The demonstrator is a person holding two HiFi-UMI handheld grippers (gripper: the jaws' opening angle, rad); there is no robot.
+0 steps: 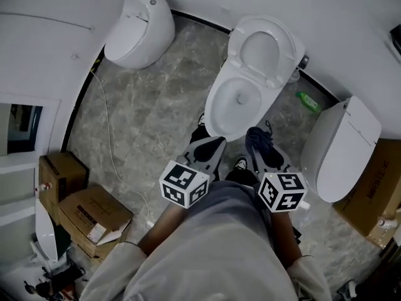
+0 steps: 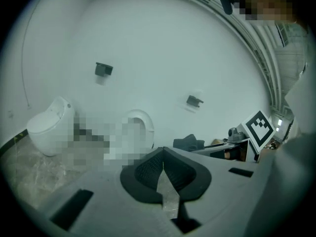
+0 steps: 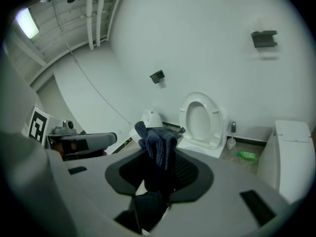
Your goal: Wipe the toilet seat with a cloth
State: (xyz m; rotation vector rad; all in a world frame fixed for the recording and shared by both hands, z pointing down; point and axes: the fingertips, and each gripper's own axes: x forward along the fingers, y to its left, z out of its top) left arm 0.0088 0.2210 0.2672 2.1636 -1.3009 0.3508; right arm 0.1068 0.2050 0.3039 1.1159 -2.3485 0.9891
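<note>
Dark blue cloth (image 3: 156, 138) bunched, pinched between jaws of right gripper (image 3: 159, 156); white toilet seat (image 3: 198, 98) raised upright.

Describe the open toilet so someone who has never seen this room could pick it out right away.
Three white toilets stand on the grey marble floor along the white wall. The one meant is the middle toilet, with a green bottle lying on the floor to its right. It alone has its lid raised and bowl showing; the left toilet and right toilet are closed.

Legible text: none.
Left marker cube (image 1: 183, 184): black-and-white squares, no letters.
Right marker cube (image 1: 282, 190): likewise.
Cardboard box at right (image 1: 378, 190): dark print, too small to read.
</note>
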